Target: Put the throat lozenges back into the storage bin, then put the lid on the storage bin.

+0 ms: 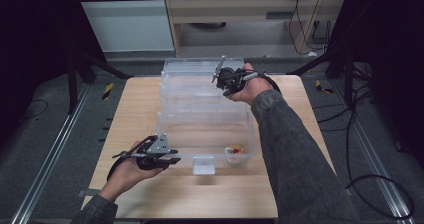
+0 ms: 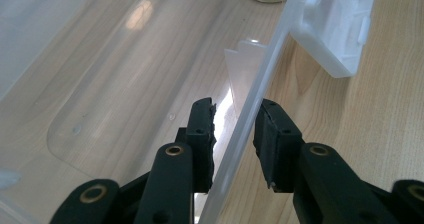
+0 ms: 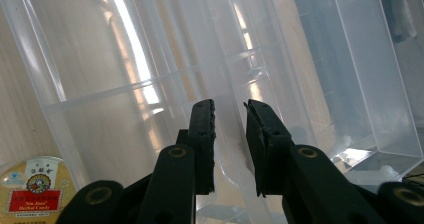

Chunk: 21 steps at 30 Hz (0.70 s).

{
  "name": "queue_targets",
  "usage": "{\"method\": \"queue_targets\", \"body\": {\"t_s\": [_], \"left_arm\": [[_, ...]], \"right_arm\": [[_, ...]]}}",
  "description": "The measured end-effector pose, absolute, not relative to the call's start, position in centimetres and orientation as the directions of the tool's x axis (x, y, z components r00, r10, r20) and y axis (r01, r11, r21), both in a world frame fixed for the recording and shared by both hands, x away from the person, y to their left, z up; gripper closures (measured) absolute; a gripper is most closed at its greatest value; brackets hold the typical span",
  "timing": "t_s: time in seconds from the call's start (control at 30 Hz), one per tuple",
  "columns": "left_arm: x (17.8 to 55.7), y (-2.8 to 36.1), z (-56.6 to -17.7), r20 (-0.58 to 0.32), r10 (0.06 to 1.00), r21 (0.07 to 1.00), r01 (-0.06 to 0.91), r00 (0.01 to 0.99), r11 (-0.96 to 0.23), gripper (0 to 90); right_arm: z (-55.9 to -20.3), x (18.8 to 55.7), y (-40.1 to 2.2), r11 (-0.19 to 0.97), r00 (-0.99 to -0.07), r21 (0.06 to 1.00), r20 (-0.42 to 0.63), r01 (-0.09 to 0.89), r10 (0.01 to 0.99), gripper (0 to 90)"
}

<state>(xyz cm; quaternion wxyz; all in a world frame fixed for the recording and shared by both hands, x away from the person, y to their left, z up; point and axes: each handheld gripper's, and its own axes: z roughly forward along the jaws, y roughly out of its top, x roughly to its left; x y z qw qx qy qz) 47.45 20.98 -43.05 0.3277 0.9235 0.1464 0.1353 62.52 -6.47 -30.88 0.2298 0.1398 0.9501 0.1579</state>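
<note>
Forearms come in from 6 o'clock. Left gripper (image 1: 159,156) sits at the clear plastic bin's (image 1: 205,109) near-left corner, about 7 o'clock on the table (image 1: 135,104), jaws straddling the bin's near wall (image 2: 250,119), one inside, one outside. Pads look close on the wall, but I can't tell if they actually pinch. Right gripper (image 1: 223,81) is at the far side, about 12 o'clock, jaws astride a clear wall (image 3: 231,134), narrow gap either side; contact also unclear.

Risks, my read:
- thin slick walls, so a partial pinch could slip on lift
- uneven lift between diagonal corners could twist or tip the bin
- small round tin (image 1: 235,152) lies loose on the bin floor near 5 o'clock and would slide.

View differences: left gripper view gives the white latch (image 2: 335,24) on the outer wall up close. Right gripper view gives the tin's label (image 3: 35,191). High view gives the overall diagonal layout.
</note>
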Motion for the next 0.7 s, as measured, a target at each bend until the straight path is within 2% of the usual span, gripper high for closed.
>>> {"method": "queue_targets", "body": {"t_s": [0.4,0.7], "left_arm": [[47.70,21.03,-42.98,0.142,0.356,0.643,0.187,0.924,-0.743,70.3],[47.78,21.05,-42.93,0.120,0.366,0.654,0.203,0.923,-0.729,71.0]], "right_arm": [[-30.86,62.69,-6.32,0.906,-0.853,0.367,-0.383,0.212,0.355,73.0],[-30.70,62.47,-6.50,0.912,-0.865,0.367,-0.380,0.184,0.327,77.2]]}}
